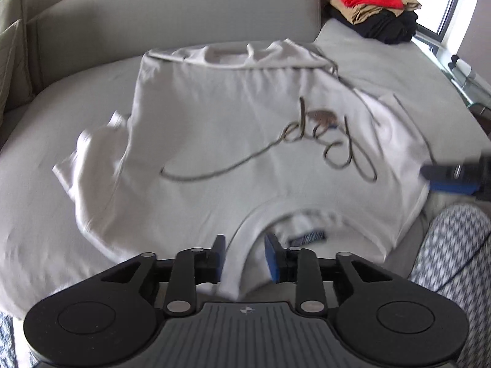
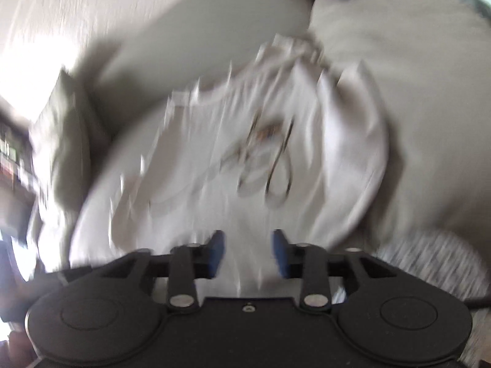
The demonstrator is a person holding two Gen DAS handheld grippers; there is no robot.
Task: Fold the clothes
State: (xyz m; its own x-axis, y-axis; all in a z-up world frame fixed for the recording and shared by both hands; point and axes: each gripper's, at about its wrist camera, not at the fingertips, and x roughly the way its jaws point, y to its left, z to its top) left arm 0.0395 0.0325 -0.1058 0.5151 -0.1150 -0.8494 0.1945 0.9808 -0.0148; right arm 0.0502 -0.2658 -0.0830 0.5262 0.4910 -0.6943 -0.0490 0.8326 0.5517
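Grey sofa cushions point(image 1: 383, 70) are used as the folding surface, across which the white T-shirt point(image 1: 214, 128) is spread print-up, collar nearest, so that both the left gripper point(image 1: 245, 256) and right gripper point(image 2: 248, 253), parted and empty, are poised at its near edge.

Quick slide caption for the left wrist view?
Open left gripper at the collar of a white T-shirt spread on a grey sofa, folded clothes stacked behind.
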